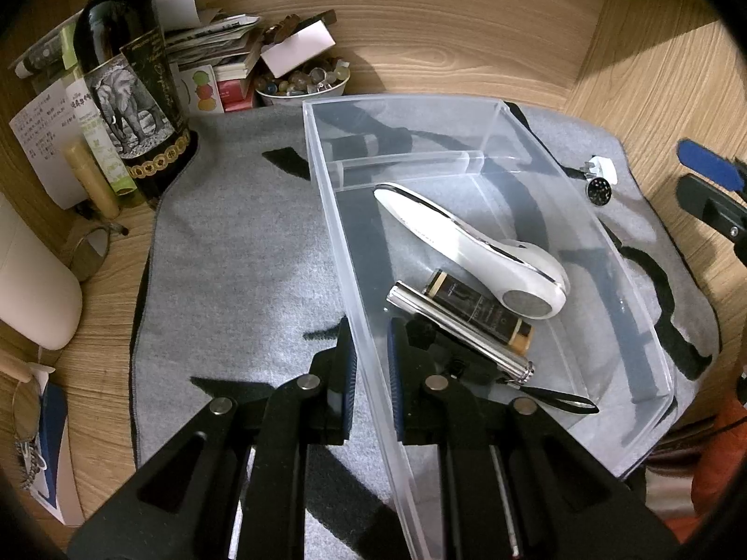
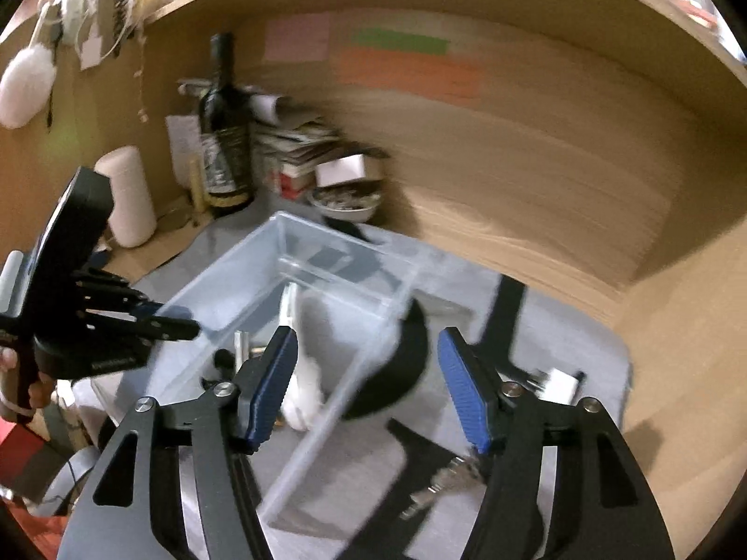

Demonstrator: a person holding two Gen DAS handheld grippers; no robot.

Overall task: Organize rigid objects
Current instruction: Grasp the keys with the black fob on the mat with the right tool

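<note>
Three things lie in our one clear bin [image 1: 327,196].
We count one white handheld device [image 1: 471,242], one dark tube [image 1: 481,310] and one silver flashlight [image 1: 462,331]. Our left tool [image 1: 371,373] clamps the bin's wall; our right tool [image 2: 369,387] gapes half-wide, empty.

A wooden table [image 1: 420,23] is covered by a grey mat [image 1: 243,233]. On the mat a clear plastic bin [image 1: 621,280] and a dark wine bottle [image 1: 126,93] are carried.
</note>
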